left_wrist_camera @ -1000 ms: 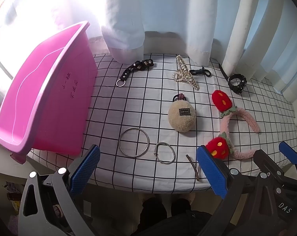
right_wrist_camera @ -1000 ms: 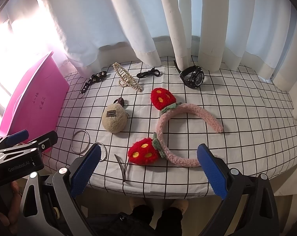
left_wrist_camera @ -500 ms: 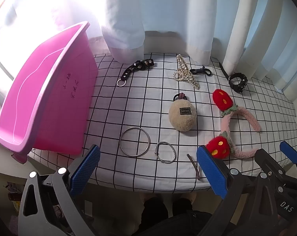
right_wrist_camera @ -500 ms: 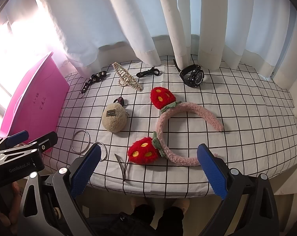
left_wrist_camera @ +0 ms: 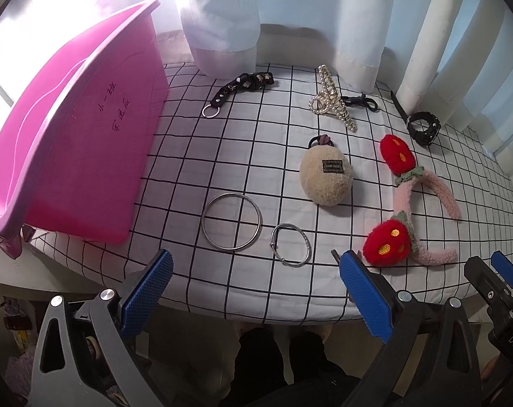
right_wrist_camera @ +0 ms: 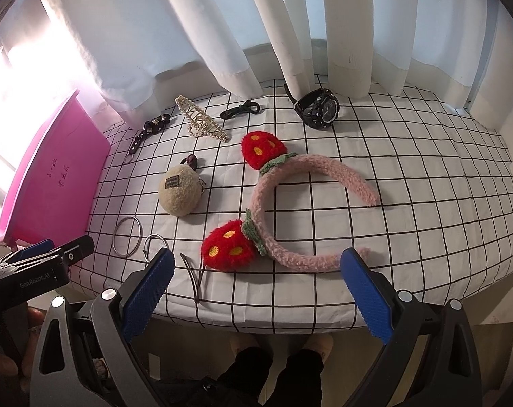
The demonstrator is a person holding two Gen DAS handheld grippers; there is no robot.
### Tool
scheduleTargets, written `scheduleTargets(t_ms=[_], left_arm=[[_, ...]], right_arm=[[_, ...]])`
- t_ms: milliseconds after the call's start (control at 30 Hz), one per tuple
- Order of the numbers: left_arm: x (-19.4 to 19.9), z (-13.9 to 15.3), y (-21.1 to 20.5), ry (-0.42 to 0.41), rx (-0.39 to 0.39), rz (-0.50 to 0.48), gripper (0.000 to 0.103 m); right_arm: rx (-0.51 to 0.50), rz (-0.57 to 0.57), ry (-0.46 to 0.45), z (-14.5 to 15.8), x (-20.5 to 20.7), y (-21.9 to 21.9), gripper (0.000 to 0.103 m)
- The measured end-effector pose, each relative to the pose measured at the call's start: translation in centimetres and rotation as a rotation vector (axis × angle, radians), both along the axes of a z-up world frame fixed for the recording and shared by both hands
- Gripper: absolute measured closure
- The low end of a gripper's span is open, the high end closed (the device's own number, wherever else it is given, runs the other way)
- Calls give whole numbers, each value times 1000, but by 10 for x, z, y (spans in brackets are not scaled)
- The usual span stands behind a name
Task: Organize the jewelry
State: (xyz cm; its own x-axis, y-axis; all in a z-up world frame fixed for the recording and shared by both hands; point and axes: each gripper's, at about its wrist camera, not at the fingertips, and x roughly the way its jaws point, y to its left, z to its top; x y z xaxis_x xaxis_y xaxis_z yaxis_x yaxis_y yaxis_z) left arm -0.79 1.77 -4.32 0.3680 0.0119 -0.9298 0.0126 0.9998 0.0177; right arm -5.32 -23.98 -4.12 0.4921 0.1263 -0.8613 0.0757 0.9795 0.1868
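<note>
Both grippers crept slightly nearer the headband (right_wrist_camera: 300, 183), fingers still spread.

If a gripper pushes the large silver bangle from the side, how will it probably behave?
The large silver bangle looks like thin, smooth metal, so it is probably stiff and slippery. It lies flat on the checked cloth, so it would likely slide, not roll. Its low profile may make it hard to pinch.
</note>
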Motion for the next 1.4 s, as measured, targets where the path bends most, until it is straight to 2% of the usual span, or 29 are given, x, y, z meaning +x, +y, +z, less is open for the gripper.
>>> scheduleTargets(t_ms=[167, 267, 433, 600, 767, 967, 1400], left_arm=[[-2, -31, 14, 40, -8, 27, 6], [-4, -46, 26, 22, -73, 58, 6], [0, -71, 32, 24, -89, 73, 6], [12, -86, 34, -16, -43, 45, 6], [28, -103, 42, -3, -5, 8, 6], [36, -118, 47, 1, 9, -22, 6], [50, -120, 42, -108, -22, -75, 5]], right_arm=[[-16, 8, 0, -22, -3, -10, 9], [-15, 8, 7, -37, 0, -17, 9], [1, 36, 24, -62, 10, -21, 9], [-39, 108, 33, -78, 19, -15, 9], [-90, 182, 32, -87, 24, -9, 9], [-108, 200, 43, -99, 34, -10, 9], [-129, 233, 39, -118, 50, 0, 9]])
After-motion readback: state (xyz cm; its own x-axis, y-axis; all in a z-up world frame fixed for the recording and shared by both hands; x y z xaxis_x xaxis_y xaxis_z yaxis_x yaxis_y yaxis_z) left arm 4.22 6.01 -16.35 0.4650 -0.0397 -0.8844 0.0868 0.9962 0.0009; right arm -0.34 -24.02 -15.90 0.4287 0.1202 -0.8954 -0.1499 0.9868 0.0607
